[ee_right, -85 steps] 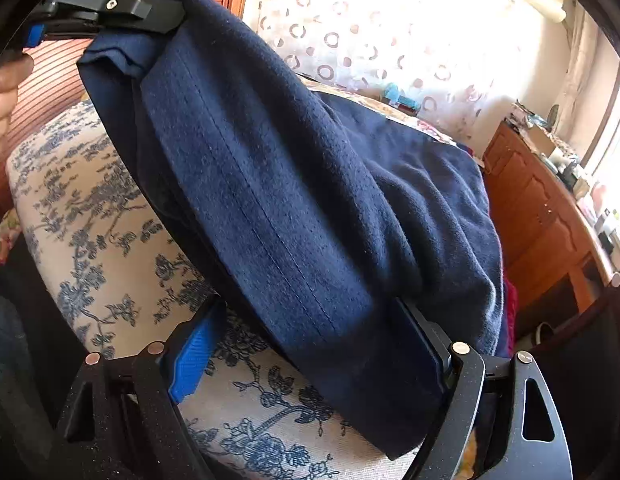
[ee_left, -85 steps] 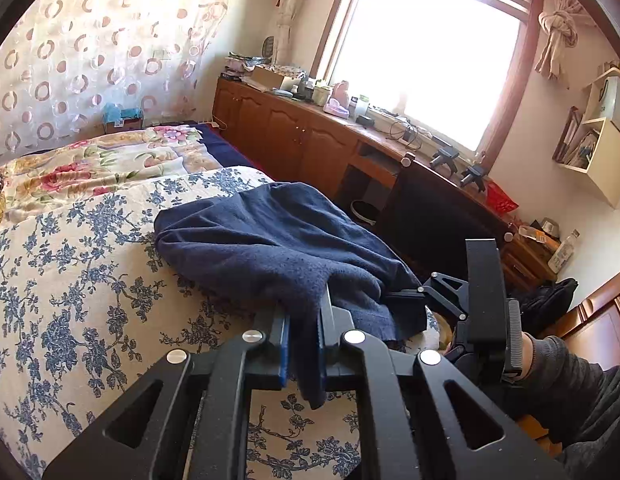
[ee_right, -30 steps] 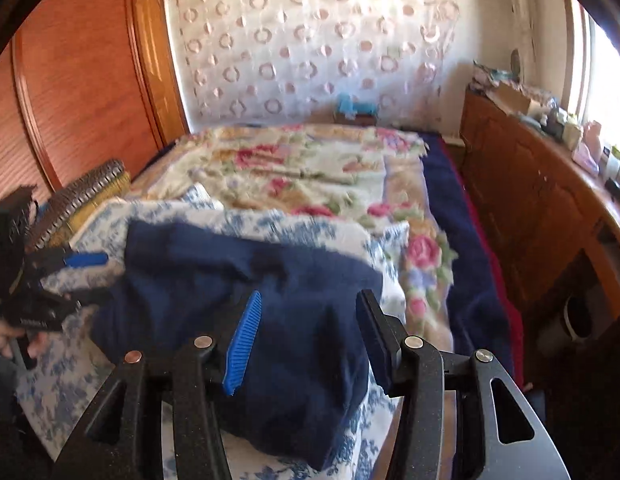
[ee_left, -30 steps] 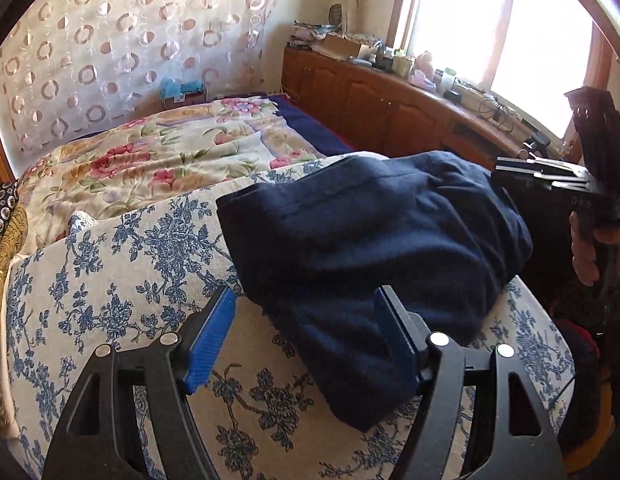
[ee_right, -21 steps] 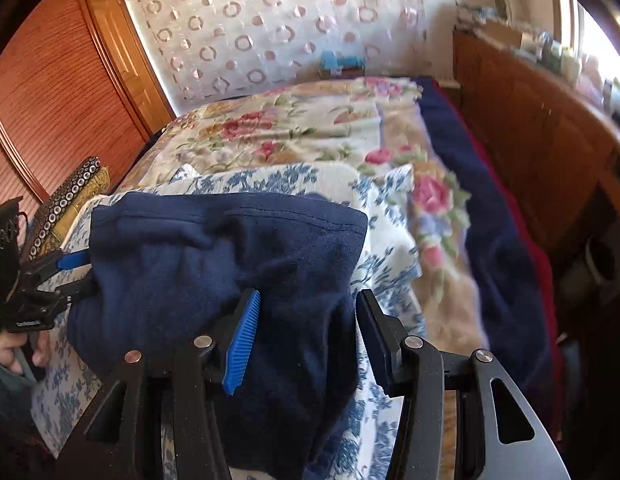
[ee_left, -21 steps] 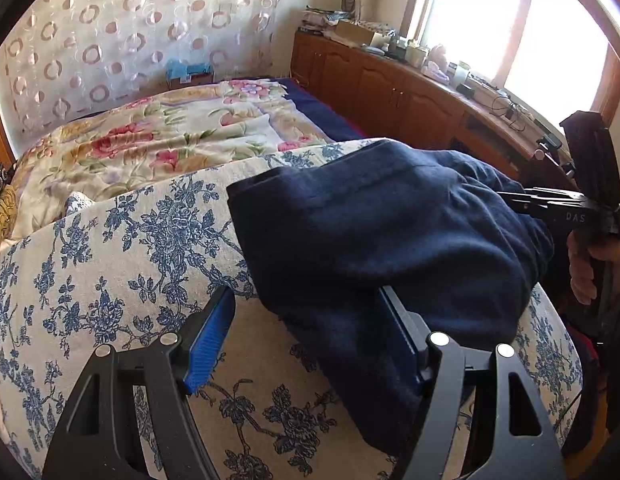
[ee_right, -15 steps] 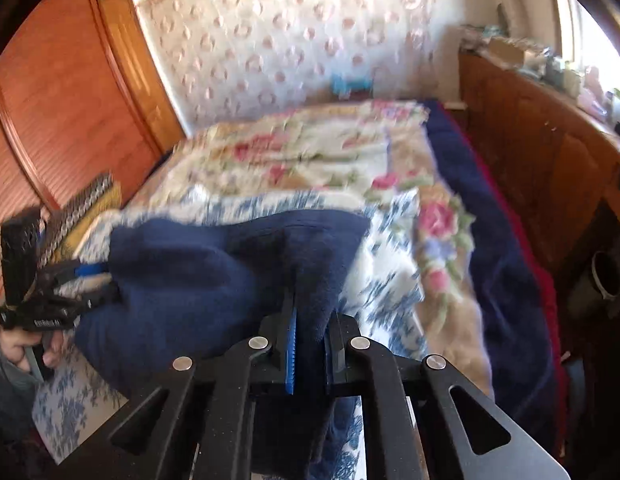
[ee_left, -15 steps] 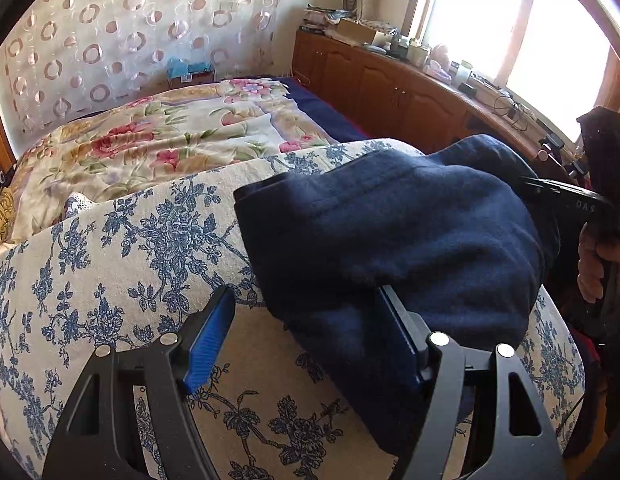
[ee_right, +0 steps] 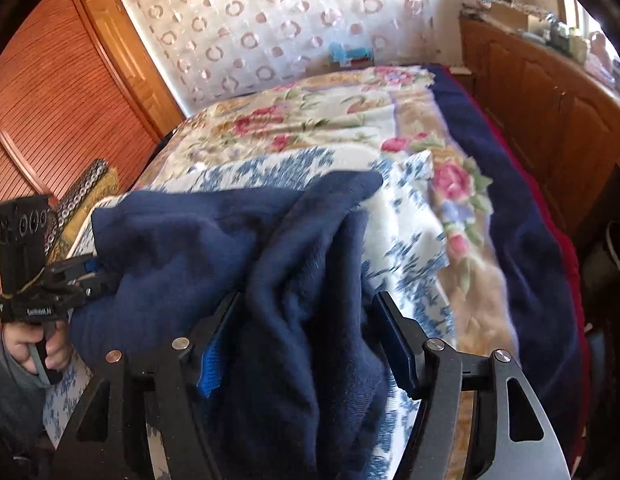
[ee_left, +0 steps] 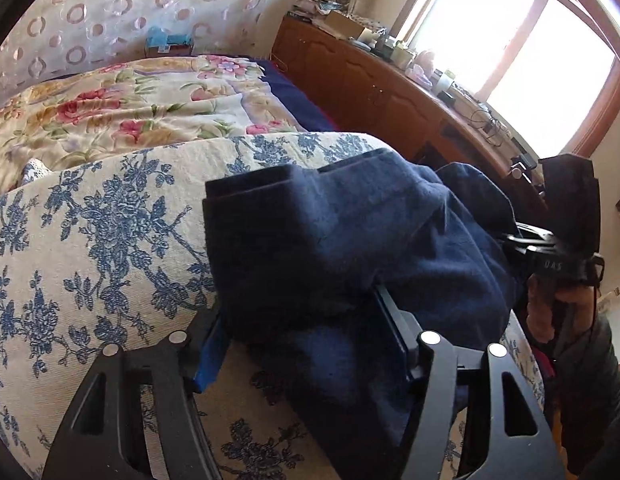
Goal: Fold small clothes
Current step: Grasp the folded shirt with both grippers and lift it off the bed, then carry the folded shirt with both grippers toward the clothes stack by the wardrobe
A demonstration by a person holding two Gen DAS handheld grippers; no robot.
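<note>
A dark navy fleece garment (ee_left: pixel 350 240) lies bunched in folded layers on the blue-and-white floral cover (ee_left: pixel 90 232). My left gripper (ee_left: pixel 306 340) is open, its jaws standing either side of the garment's near edge. My right gripper (ee_right: pixel 306 340) is open too, with a thick fold of the same garment (ee_right: pixel 302 280) lying between its jaws. The right gripper shows at the garment's far side in the left wrist view (ee_left: pixel 550 248). The left gripper shows at the garment's left end in the right wrist view (ee_right: pixel 78 276).
A pink floral quilt (ee_left: pixel 122 112) and a navy blanket (ee_right: pixel 522 216) cover the bed beyond. A wooden cabinet (ee_left: pixel 374 92) with clutter runs under the window. A slatted wooden wardrobe (ee_right: pixel 50 112) stands left. The bed edge drops off beside the garment.
My right gripper, shut on the garment half a second ago, has opened around the fold. My left gripper stayed open and moved in closer over the garment's edge.
</note>
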